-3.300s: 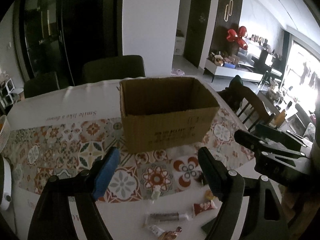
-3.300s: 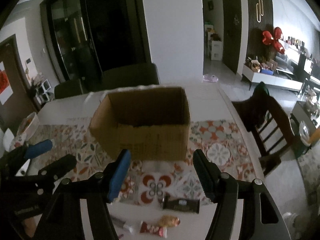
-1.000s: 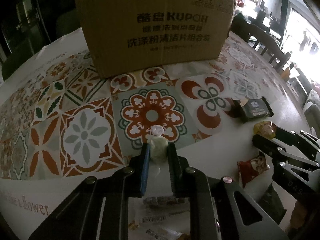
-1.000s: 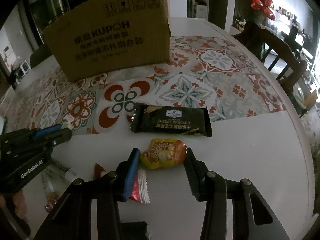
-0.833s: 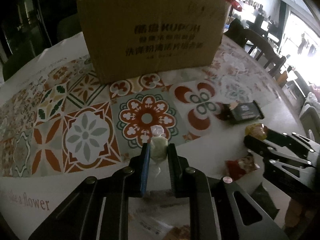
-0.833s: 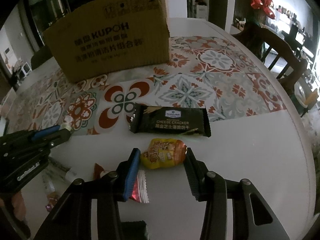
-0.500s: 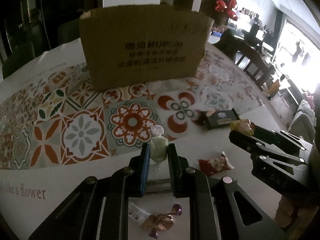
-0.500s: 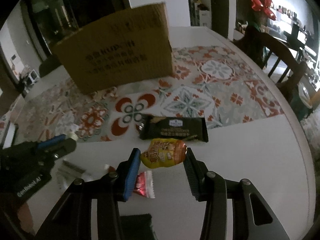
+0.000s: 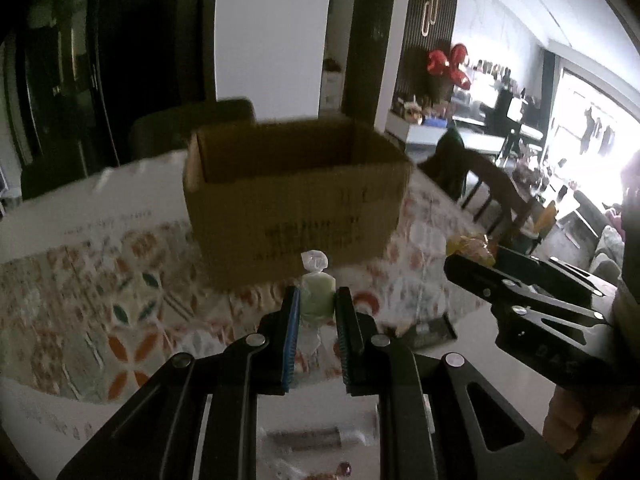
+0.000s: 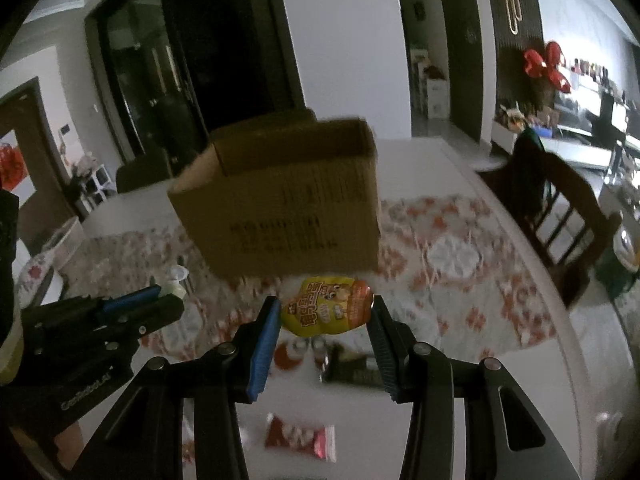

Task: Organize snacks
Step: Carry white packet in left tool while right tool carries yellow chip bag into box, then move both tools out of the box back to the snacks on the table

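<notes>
Left tool [image 9: 316, 312] clamped on a pale green twist-wrapped candy [image 9: 317, 295]; right tool [image 10: 325, 322] clamped on a yellow snack pouch [image 10: 326, 306]. Both raised above the bench [image 10: 520, 364]. Open cardboard box [image 9: 296, 200] straight ahead of both, long axis crosswise, roughly equally near. Patterned tile cloth [image 9: 100, 280] beneath; dim dining room, wooden chair [image 10: 560, 200] to the right.

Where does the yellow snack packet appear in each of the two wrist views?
Left wrist: yellow snack packet at right of centre, at the tip of the right gripper.
Right wrist: low centre, between the fingers.
Shared landmark: cardboard box, behind it in both.
</notes>
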The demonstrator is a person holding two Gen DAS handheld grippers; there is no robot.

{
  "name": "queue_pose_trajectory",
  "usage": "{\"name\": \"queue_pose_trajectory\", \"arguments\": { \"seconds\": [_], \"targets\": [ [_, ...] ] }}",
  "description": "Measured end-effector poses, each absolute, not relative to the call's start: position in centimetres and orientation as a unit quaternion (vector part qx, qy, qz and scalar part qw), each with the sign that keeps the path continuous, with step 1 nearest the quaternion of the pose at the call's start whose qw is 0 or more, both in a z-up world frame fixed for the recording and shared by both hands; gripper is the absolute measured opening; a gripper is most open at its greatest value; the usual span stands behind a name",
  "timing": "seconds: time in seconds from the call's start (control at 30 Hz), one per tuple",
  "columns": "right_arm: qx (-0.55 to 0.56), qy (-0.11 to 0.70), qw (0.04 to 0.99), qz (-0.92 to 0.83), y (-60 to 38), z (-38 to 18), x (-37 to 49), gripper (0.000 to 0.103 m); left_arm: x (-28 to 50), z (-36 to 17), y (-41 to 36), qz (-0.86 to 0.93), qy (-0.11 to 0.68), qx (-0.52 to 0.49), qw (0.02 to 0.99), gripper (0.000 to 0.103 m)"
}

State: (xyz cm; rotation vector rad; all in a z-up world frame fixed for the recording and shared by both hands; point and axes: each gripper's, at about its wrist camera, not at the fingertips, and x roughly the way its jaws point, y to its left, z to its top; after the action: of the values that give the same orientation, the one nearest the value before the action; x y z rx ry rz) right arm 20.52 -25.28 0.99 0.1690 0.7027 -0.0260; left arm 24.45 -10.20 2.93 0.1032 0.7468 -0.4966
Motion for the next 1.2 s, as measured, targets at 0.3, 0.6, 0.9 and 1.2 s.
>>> {"name": "queue_pose_trajectory", "arguments": {
  "seconds": [0.3, 0.6, 0.9, 1.2],
  "targets": [
    [0.074, 0.301, 0.951, 0.005, -25.5, 4.9, 23.7, 0.045, 27.0, 6.5, -10.1, -0.236, 0.326, 0.041, 0.915, 0.019],
    [0.078, 0.304, 0.949, 0.027, -25.8, 6.4, 28.5, 0.045, 31.1, 7.6, -10.8, -0.231, 0.331, 0.038, 0.914, 0.019],
    [0.078, 0.335, 0.939, 0.033, -26.2, 5.3, 34.0, 0.045, 36.0, 7.2, -11.6, -0.217, 0.35, 0.036, 0.91, 0.019],
    [0.086, 0.366, 0.926, 0.022, -27.0, 4.2, 37.3, 0.066, 39.1, 6.3, -11.9, -0.198, 0.377, 0.039, 0.904, 0.047]
  ]
}}
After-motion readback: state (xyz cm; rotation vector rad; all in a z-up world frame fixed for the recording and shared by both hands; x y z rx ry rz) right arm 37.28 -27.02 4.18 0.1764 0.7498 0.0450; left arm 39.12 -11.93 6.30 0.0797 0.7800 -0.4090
